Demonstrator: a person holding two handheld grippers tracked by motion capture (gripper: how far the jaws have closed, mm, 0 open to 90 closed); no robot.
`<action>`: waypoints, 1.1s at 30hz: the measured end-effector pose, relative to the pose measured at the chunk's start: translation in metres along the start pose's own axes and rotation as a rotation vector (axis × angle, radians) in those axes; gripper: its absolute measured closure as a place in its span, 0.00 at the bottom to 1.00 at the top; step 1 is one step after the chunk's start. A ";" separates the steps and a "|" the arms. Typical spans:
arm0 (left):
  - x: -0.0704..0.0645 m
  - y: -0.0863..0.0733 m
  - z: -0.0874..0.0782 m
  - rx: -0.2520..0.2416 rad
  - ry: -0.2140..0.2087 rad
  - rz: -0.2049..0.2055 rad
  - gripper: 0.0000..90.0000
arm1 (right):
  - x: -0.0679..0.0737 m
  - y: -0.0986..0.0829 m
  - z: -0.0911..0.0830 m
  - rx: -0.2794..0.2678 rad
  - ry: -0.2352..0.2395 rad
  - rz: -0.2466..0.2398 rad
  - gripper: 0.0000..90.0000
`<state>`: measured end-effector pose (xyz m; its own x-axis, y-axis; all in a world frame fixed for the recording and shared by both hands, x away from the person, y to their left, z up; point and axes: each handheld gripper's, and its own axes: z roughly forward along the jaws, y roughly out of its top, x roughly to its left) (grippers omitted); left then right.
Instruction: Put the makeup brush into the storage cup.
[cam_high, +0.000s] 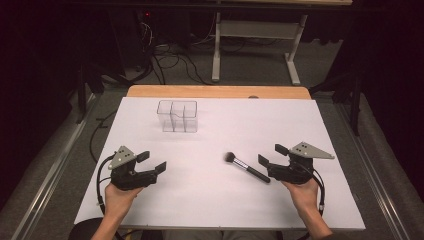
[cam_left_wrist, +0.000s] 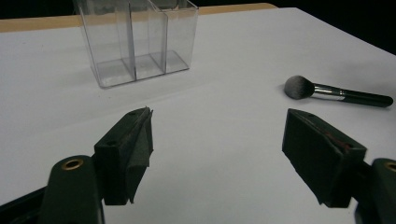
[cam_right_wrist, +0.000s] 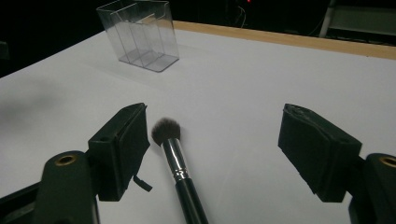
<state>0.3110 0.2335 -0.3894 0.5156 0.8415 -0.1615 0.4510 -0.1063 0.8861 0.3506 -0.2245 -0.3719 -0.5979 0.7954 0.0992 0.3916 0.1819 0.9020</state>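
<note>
A makeup brush (cam_high: 247, 168) with a dark bristle head, silver ferrule and black handle lies flat on the white table (cam_high: 215, 200), right of centre. My right gripper (cam_high: 272, 156) is open just right of its handle end; in the right gripper view the brush (cam_right_wrist: 177, 163) lies on the table between the jaws, close to the left one. A clear plastic organiser (cam_high: 177, 116) with upright dividers stands empty at the back, left of centre. My left gripper (cam_high: 151, 162) is open at the front left, holding nothing, and sees the organiser (cam_left_wrist: 137, 42) ahead and the brush (cam_left_wrist: 336, 92) off to the right.
The white sheet covers a wooden table whose far edge (cam_high: 215, 91) shows as a tan strip. Beyond it are a dark floor with cables (cam_high: 165, 60) and the legs of a white frame (cam_high: 255, 45). Bare table surface lies between the two grippers.
</note>
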 end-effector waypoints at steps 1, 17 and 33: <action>0.000 0.000 -0.001 -0.006 -0.002 -0.001 0.27 | 0.002 0.001 0.002 0.002 0.003 -0.001 0.28; -0.001 0.000 0.001 0.004 -0.008 0.003 0.27 | 0.016 0.012 0.023 0.004 0.038 -0.018 0.28; -0.001 0.000 0.002 0.005 -0.014 0.000 0.27 | 0.024 0.022 0.042 0.003 0.061 -0.008 0.27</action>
<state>0.3118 0.2318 -0.3898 0.5257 0.8341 -0.1671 0.4541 -0.1090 0.8842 0.3736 -0.1770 -0.3675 -0.6423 0.7574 0.1173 0.3884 0.1897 0.9017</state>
